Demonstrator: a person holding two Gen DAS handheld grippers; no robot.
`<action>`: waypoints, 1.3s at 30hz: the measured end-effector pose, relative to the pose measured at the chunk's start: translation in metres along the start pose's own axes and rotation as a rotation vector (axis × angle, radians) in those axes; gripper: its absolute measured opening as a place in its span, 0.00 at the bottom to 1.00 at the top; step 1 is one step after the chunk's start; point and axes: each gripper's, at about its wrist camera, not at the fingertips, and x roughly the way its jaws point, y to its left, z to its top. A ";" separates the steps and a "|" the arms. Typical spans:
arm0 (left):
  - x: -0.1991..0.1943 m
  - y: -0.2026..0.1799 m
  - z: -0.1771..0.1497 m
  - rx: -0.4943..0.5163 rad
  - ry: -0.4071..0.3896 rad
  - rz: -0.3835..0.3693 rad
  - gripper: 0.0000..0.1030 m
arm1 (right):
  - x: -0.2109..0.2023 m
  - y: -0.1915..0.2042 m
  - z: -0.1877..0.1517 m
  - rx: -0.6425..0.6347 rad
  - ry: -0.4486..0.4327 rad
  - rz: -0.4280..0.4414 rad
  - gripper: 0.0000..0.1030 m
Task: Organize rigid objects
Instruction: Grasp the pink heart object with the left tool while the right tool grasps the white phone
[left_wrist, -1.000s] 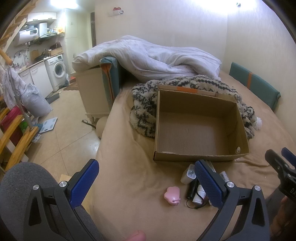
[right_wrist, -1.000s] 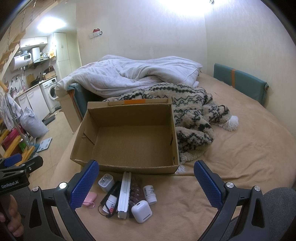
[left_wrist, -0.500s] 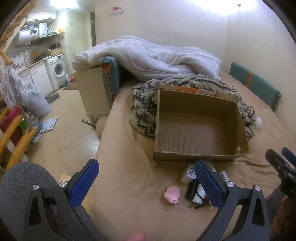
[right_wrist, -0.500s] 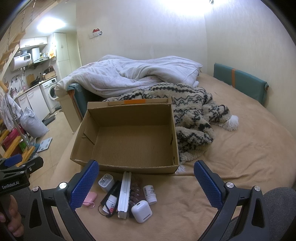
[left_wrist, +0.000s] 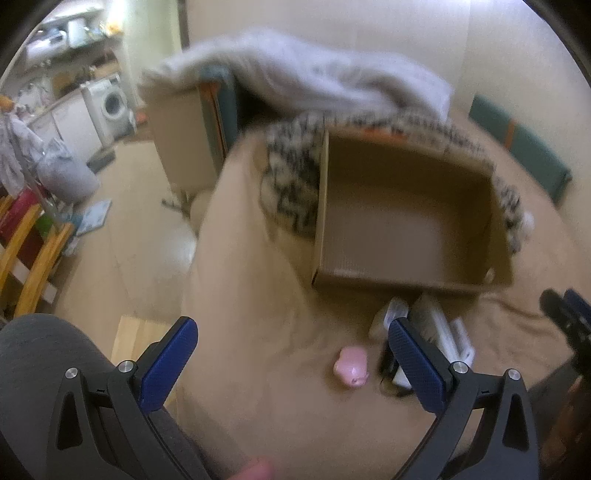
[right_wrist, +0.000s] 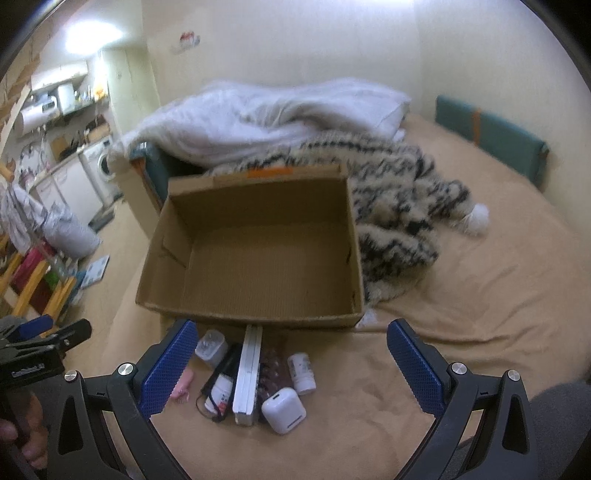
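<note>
The right gripper (right_wrist: 291, 365) hangs with its jaws wide apart over a bed (right_wrist: 480, 314). Between the blue pads lie small things in a bunch: a charger (right_wrist: 211, 348), a white bar (right_wrist: 248, 373), a bottle (right_wrist: 302, 372), and a white case (right_wrist: 283, 410) (nearest to the camera). Just behind them stands an empty box (right_wrist: 258, 254). The left gripper (right_wrist: 40, 343) shows at the left edge.

No lettering anywhere is sharp enough to read.
</note>
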 end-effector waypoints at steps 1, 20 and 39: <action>0.006 -0.001 0.001 0.002 0.028 0.001 1.00 | 0.005 0.000 0.002 -0.003 0.026 0.013 1.00; 0.144 -0.042 -0.015 0.066 0.583 -0.089 0.69 | 0.113 -0.012 -0.015 0.195 0.603 0.361 0.41; 0.174 -0.039 -0.032 0.057 0.587 -0.071 0.33 | 0.153 0.001 -0.024 0.173 0.650 0.290 0.24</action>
